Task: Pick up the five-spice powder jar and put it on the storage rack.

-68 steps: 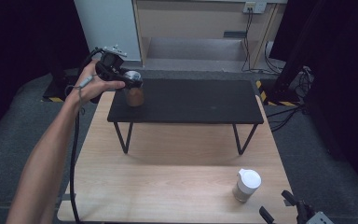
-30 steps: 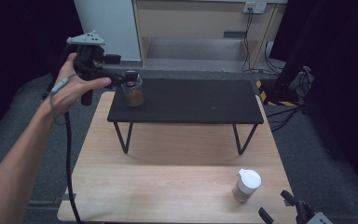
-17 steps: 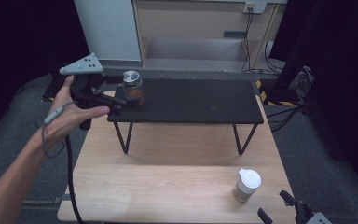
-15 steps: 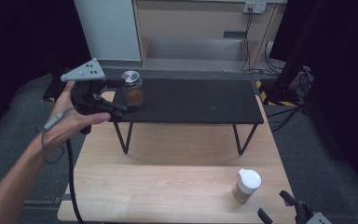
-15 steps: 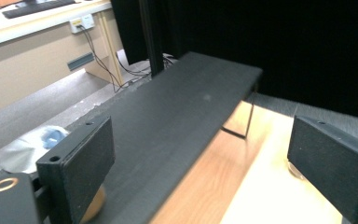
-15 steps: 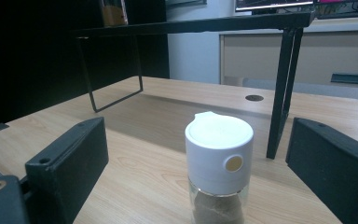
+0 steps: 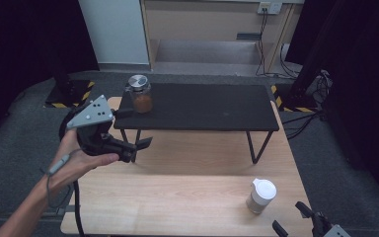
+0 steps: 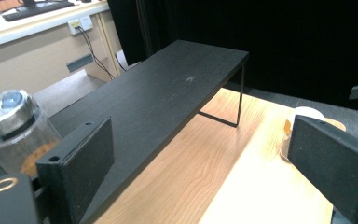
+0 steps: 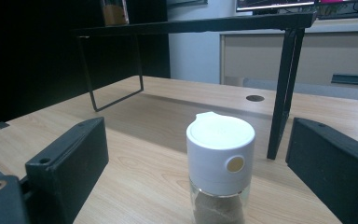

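- The left gripper (image 7: 128, 132), held in the person's left hand (image 7: 81, 159), hangs over the near-left part of the light wooden table (image 7: 187, 207), just in front of the low black shelf (image 7: 202, 106); its fingers (image 8: 81, 161) are spread wide with nothing between them.
- The right gripper (image 7: 292, 218) sits at the near-right corner of the table, its fingers (image 9: 70, 163) also spread wide, and it faces the small glass spice jar with a white plastic cap (image 9: 220, 172), which stands upright between them but farther off, untouched.
- In the high view that white-capped jar (image 7: 261, 195) stands alone on the near-right of the table, well apart from the shelf's legs.
- A second glass jar with a shiny metal lid and orange-brown contents (image 7: 140, 94) stands on the far-left end of the shelf, free of both grippers.
- The white-capped jar looks light and rigid; its glass body is smooth, likely slippery and breakable if dropped or squeezed too hard.
- The cap is wider than the body, with a small pour lip and a round button on its side, so a pinch there could slide off or pop it open.
- The better hold seems to be low on the glass body, the fingers closing level on opposite sides below the cap, with moderate pressure so that the jar does not tip.
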Available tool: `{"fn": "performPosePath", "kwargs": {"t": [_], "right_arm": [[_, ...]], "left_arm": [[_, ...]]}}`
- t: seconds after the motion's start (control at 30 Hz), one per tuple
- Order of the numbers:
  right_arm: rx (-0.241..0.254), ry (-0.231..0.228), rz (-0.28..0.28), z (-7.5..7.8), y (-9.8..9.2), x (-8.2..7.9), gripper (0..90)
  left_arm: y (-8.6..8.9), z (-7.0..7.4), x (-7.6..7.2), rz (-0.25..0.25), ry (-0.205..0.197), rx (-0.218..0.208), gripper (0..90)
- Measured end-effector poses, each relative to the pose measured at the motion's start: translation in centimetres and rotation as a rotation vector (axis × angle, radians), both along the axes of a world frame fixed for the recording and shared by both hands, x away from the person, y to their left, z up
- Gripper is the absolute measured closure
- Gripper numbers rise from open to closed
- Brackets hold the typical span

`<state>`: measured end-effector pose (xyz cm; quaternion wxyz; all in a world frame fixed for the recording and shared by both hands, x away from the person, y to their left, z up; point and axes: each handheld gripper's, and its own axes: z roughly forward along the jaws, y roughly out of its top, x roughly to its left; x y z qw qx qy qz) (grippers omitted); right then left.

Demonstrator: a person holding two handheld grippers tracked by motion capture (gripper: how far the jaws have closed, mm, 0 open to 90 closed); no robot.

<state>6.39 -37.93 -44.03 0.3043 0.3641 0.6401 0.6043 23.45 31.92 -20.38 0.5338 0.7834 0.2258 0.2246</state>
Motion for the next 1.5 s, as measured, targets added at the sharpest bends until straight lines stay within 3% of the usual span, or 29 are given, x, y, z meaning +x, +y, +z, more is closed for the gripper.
{"fn": "performPosePath", "kwargs": {"t": [0.4, 0.67, 0.77, 0.93, 1.03, 1.17, 1.37, 1.5], "right_arm": [[-0.003, -0.001, -0.004, 0.0, 0.1, 0.0, 5.9], [-0.004, 0.001, -0.005, 0.0, 0.1, -0.1, 6.0], [-0.004, 0.000, -0.006, 0.1, 0.1, -0.1, 6.0], [-0.005, 0.002, -0.005, 0.1, 0.1, 0.0, 6.0], [-0.005, 0.002, -0.007, 0.1, 0.2, -0.1, 6.0], [-0.004, 0.004, -0.011, 0.1, 0.2, -0.1, 6.1], [-0.004, 0.005, -0.015, 0.0, 0.2, -0.1, 6.1], [-0.003, 0.006, -0.017, 0.1, 0.2, -0.1, 6.1]], "left_arm": [[0.1, -4.9, -1.3, 0.020, 0.013, -0.009, 6.2], [0.7, -8.4, -2.0, 0.076, 0.020, -0.045, 6.3], [1.1, -9.5, -2.4, 0.097, 0.020, -0.027, 6.1], [2.1, -11.6, -3.0, 0.144, 0.042, -0.042, 6.2], [2.9, -13.1, -3.5, 0.167, 0.039, -0.076, 6.7], [3.5, -14.3, -4.1, 0.204, 0.040, -0.078, 6.7], [4.7, -16.2, -4.8, 0.253, 0.052, -0.113, 6.7], [6.0, -17.7, -4.9, 0.239, 0.069, -0.170, 4.8]]}}
